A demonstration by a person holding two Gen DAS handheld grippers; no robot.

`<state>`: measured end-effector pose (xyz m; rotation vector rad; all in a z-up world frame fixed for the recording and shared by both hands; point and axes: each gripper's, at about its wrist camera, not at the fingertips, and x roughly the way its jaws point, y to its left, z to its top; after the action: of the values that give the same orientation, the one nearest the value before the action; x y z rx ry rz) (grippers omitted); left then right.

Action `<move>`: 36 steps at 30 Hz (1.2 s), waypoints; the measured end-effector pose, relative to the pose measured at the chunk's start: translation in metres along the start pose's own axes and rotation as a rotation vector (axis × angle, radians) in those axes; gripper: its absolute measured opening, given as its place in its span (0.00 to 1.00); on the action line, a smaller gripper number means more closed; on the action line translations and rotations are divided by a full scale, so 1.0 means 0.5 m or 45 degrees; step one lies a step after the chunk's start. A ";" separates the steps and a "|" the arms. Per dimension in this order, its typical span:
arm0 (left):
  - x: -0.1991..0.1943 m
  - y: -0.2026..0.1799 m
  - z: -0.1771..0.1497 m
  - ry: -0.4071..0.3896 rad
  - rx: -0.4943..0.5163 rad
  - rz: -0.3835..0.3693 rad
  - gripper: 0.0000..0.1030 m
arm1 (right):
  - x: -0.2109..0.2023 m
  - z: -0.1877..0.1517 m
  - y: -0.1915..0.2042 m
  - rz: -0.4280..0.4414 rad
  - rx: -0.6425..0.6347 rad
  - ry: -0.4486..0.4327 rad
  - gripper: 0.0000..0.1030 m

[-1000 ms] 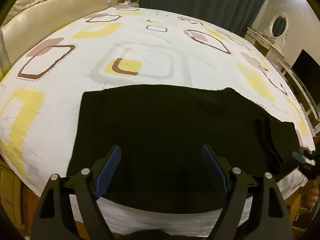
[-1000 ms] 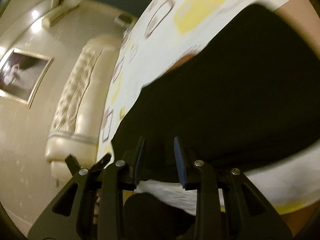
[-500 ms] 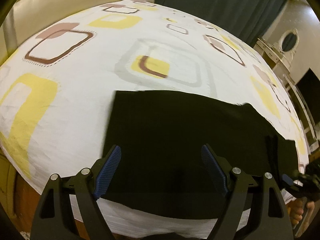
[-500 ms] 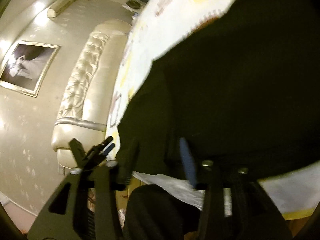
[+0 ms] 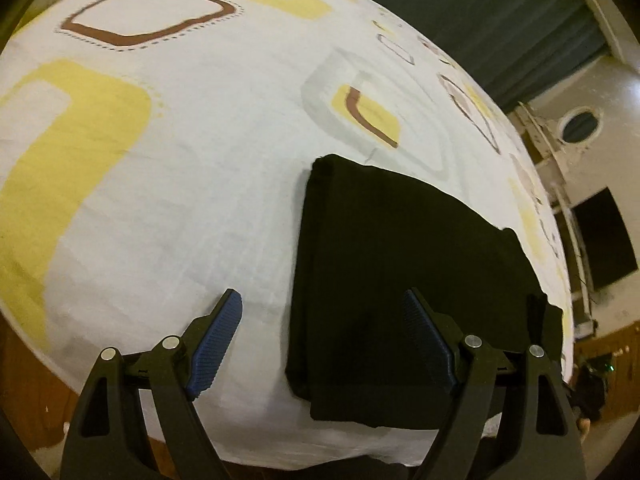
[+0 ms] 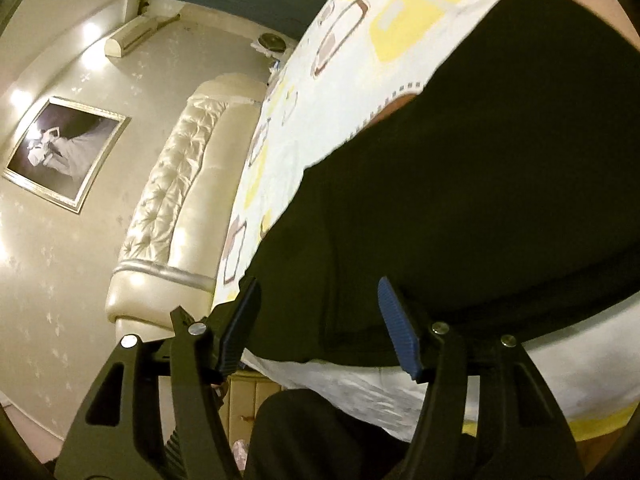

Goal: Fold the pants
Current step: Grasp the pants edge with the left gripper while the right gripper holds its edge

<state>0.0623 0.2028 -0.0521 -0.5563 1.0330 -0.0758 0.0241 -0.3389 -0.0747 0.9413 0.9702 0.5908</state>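
The black pants [image 5: 400,272] lie folded flat on the patterned bed sheet [image 5: 180,160], near the bed's front edge. My left gripper [image 5: 332,340] is open and empty, held above the pants' left folded edge, its right finger over the cloth. In the right wrist view the pants [image 6: 460,200] fill the middle. My right gripper [image 6: 320,320] is open, its fingers either side of the pants' near edge, holding nothing.
A cream tufted headboard [image 6: 180,200] and a framed picture [image 6: 64,152] stand at the left. Dark curtains [image 5: 500,20], a dresser with an oval mirror [image 5: 576,128] and a dark screen [image 5: 604,236] lie beyond the bed. A person's dark-clothed leg [image 6: 320,432] is below.
My right gripper has opened and let go of the pants' edge. My left gripper has shifted left, so the pants now sit to its right and look narrower.
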 end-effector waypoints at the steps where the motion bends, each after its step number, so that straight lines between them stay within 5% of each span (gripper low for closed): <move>1: 0.003 0.000 0.002 0.006 0.018 -0.033 0.78 | 0.003 -0.002 0.002 0.001 -0.001 0.003 0.59; 5: 0.027 0.012 0.007 0.073 -0.027 -0.164 0.51 | 0.013 -0.009 0.007 0.011 -0.003 0.014 0.62; 10: 0.044 0.024 0.024 0.082 -0.107 -0.255 0.51 | 0.028 -0.018 0.010 0.013 0.000 0.038 0.62; 14: 0.054 0.005 0.031 0.078 -0.067 -0.221 0.51 | 0.035 -0.024 0.012 0.014 -0.004 0.051 0.62; 17: 0.059 -0.001 0.032 0.097 -0.054 -0.177 0.21 | 0.037 -0.026 0.010 0.015 0.004 0.049 0.62; 18: 0.059 0.003 0.035 0.104 -0.069 -0.188 0.18 | 0.035 -0.026 0.009 0.014 0.008 0.048 0.62; 28: 0.002 -0.069 0.056 0.067 -0.062 -0.171 0.12 | -0.002 -0.007 0.007 -0.018 -0.006 -0.032 0.64; 36: -0.087 -0.242 0.065 0.004 0.142 -0.211 0.11 | -0.038 0.008 0.005 -0.112 -0.025 -0.120 0.88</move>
<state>0.0903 0.1255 0.0522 -0.5395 0.9777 -0.2789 0.0187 -0.3541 -0.0633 0.8964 0.9145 0.4772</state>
